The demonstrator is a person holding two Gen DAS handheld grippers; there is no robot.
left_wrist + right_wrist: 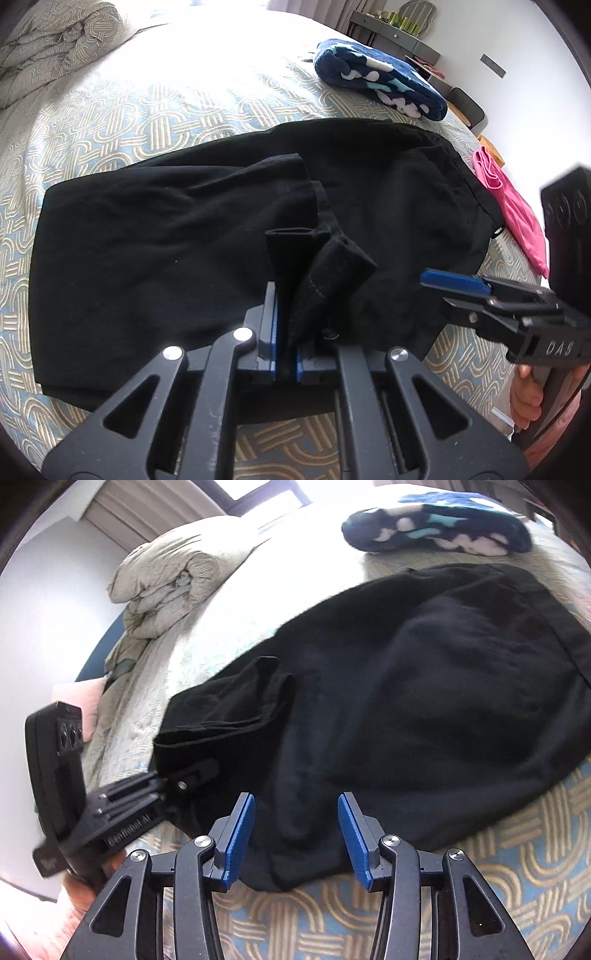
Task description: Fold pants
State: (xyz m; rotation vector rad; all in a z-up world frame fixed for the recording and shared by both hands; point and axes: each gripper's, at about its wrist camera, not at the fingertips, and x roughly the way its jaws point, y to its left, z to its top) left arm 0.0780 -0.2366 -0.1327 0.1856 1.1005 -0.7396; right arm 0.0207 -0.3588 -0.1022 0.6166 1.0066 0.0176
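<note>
Left claw (pixel 284 332) pinches pants (pixel 184 236) hem; right claw (pixel 295 834) hovers agape, seemingly untouching.

a pair of black, soft cotton pants (pixel 192 236) lies spread across a bed with a blue and gold patterned cover (pixel 122 114). the fabric is matte and lightly wrinkled, already doubled over itself, with one leg end lying folded back on top of the rest. the hems of the legs are bunched and lifted off the bed near the front edge, standing up as two narrow tubes. the wider waist part lies flat toward the right.
</note>
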